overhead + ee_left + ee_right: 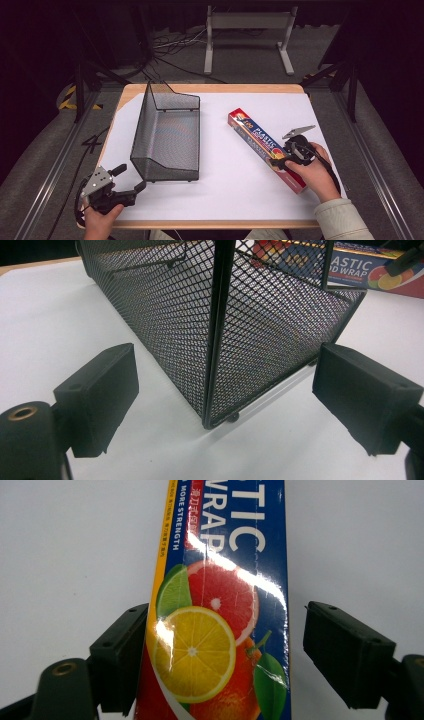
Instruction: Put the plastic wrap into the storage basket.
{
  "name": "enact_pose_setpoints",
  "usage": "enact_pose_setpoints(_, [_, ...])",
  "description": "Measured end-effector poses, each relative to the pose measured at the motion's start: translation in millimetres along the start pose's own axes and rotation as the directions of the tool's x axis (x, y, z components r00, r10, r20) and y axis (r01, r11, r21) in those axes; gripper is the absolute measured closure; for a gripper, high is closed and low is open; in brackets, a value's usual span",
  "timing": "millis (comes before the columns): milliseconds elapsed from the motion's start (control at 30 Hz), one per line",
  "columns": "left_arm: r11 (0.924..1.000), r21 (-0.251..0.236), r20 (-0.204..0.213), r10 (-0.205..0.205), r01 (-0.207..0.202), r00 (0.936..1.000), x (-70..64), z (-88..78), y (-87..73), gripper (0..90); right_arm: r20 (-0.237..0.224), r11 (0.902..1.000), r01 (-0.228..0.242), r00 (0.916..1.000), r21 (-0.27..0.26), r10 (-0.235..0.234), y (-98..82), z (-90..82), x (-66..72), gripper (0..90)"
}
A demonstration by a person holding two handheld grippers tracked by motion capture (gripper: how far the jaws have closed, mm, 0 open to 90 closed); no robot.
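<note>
The light, stiff, glossy plastic wrap box (220, 630) is straddled across its narrow width by the right gripper (222, 645), fingers open, not yet clamped.

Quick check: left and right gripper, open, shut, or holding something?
Left gripper: open, holding nothing, beside the mesh basket.
Right gripper: open, straddling the plastic wrap box, not clamped.

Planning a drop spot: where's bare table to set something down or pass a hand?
Free: the white sheet between the mesh basket and the plastic wrap box, and the near strip along the table edge between the two hands. Crowded: the near-left corner, where the left tongs sit by the basket, and around the right tongs straddling the box.
</note>
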State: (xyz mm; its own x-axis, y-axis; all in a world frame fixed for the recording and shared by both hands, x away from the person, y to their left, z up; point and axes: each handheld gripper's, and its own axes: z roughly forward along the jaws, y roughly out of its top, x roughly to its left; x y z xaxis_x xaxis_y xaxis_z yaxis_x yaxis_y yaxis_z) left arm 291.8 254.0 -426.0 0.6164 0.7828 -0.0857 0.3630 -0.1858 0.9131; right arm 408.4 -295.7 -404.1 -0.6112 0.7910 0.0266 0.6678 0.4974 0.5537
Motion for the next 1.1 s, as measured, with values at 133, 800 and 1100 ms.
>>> enact_pose_setpoints(133, [1.0000,0.000,-0.002,0.004,-0.004,1.0000,-0.2,-0.1,-0.1,11.8,-0.004,0.9998,-0.012,0.9999,0.016,0.012,1.1,1.7,0.4,24.6])
enact_pose_setpoints(800, [1.0000,0.001,-0.002,-0.002,0.002,1.0000,0.0,0.0,-0.3,11.8,0.045,0.9946,-0.073,0.9965,0.074,0.070,3.6,3.8,11.7,39.9])
enact_pose_setpoints(1100, [1.0000,0.003,-0.004,-0.003,0.003,1.0000,1.0,-0.3,-0.8,11.8,0.046,0.9905,-0.106,0.9937,0.087,0.102,7.3,2.0,15.3,41.3])
